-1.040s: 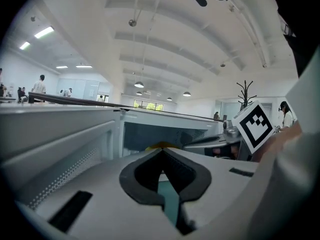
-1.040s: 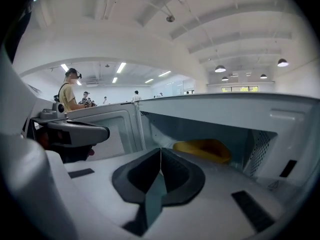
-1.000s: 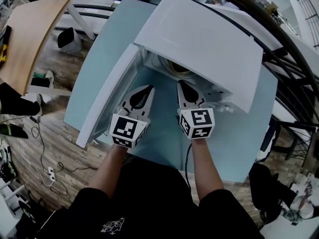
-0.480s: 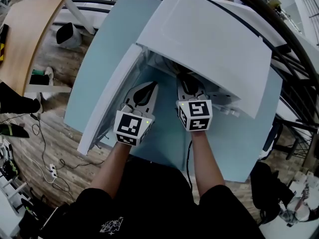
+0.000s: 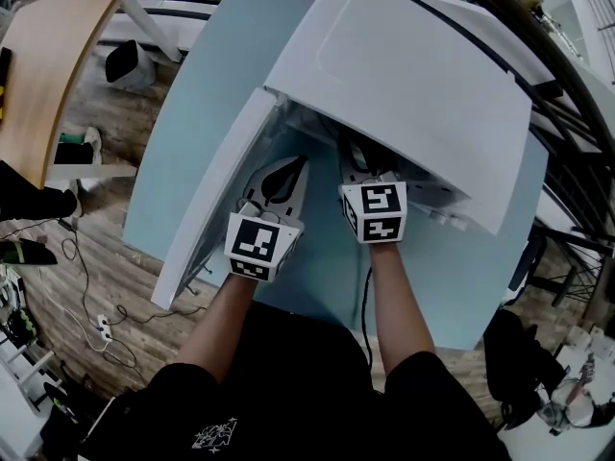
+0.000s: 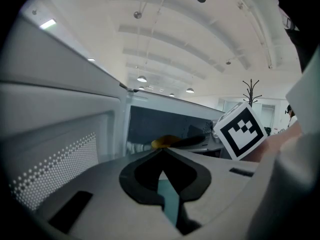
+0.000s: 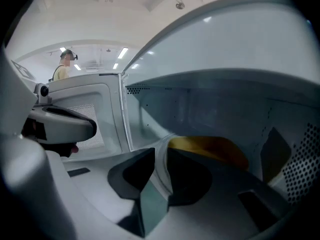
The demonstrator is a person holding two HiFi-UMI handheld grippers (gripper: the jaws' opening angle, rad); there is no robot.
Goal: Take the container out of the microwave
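Note:
The white microwave (image 5: 404, 75) stands on a light blue table (image 5: 211, 75), its door (image 5: 216, 190) swung open to the left. Inside sits the container (image 7: 210, 150), white-rimmed with yellow contents; the head view hides it under the microwave's top. My right gripper (image 7: 161, 156) reaches into the cavity. Its jaws are opening, with the container's white rim (image 7: 161, 170) standing between them. My left gripper (image 6: 161, 152) is shut and empty, hovering at the opening beside the door, with the container (image 6: 165, 142) farther in. In the head view the left gripper (image 5: 291, 164) is left of the right gripper's marker cube (image 5: 373, 211).
The open door walls off the left side of the opening. A wooden table (image 5: 58, 56) stands at the far left, cables (image 5: 86, 325) trail on the wood floor, and a dark bag (image 5: 509, 344) sits at the right. A person (image 7: 62, 69) stands far off.
Both grippers have moved forward and down toward the microwave's opening. The right gripper's jaws now lie under the microwave's top edge, and the container has passed out of the head view.

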